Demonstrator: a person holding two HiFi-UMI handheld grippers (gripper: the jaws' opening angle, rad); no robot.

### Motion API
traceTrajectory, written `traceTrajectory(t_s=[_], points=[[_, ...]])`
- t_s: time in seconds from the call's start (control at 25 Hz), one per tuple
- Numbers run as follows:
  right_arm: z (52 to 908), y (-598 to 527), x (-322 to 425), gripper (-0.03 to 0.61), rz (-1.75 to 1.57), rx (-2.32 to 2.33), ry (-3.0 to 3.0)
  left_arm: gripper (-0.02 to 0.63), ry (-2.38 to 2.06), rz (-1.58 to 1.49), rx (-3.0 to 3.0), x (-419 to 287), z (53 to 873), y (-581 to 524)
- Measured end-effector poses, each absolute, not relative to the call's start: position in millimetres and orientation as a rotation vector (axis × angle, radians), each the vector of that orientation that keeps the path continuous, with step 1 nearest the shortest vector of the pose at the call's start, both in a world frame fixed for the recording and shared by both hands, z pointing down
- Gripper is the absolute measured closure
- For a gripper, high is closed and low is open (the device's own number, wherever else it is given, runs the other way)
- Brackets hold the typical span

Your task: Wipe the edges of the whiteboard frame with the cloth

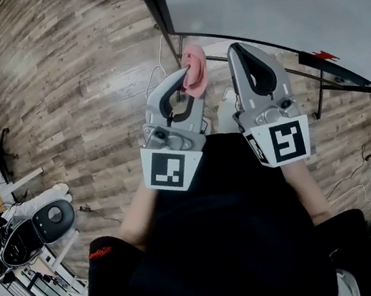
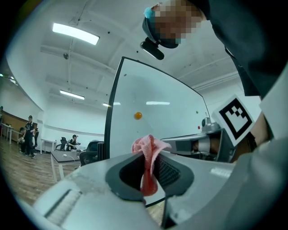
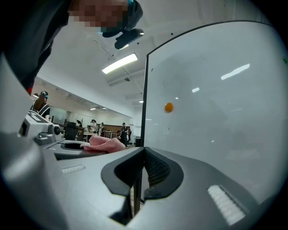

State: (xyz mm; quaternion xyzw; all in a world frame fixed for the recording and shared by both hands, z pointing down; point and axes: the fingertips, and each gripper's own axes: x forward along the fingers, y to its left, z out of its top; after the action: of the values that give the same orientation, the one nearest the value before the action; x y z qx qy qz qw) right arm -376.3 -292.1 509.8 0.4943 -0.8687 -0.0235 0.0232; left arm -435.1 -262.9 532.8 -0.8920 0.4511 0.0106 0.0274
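A pink cloth [image 1: 195, 71] [image 2: 148, 155] [image 3: 102, 143] is pinched in my left gripper [image 1: 189, 76] [image 2: 150, 173], which is shut on it and held up just short of the whiteboard's lower left corner. The whiteboard [image 1: 268, 2] [image 2: 157, 121] [image 3: 216, 112] has a dark frame [image 1: 155, 8] [image 2: 109, 112] [image 3: 144, 99] and stands on a wheeled stand. My right gripper [image 1: 240, 50] [image 3: 143, 179] is beside the left one, shut with nothing between its jaws. Neither gripper touches the board.
An orange magnet [image 2: 138, 115] [image 3: 168, 107] sticks to the board. The stand's legs [image 1: 318, 94] and cables [image 1: 157, 69] lie on the wooden floor. An office chair [image 1: 30, 234] is at the lower left. People and desks [image 2: 63, 152] are far behind.
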Motion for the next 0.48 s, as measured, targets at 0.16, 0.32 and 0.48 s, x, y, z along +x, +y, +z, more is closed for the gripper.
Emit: traceTrajectory(t_s=[0.16,0.32,0.48], points=[[518.1,-283.6,-377.0,0.577,-0.117,1.509,-2.696,0.566,1.397,0.026,-2.775,-431.8,540.5,-261.4],[524.6,-276.5,-378.4,0.577,-0.092,1.497,-2.704,0.566,1.404,0.033,-2.793,-431.3,544.3,-260.2],[531.2,-273.7,-377.4,0.577,-0.076,1.498,-2.688,0.566,1.397,0.041,-2.797,-428.9,545.9,-260.4]])
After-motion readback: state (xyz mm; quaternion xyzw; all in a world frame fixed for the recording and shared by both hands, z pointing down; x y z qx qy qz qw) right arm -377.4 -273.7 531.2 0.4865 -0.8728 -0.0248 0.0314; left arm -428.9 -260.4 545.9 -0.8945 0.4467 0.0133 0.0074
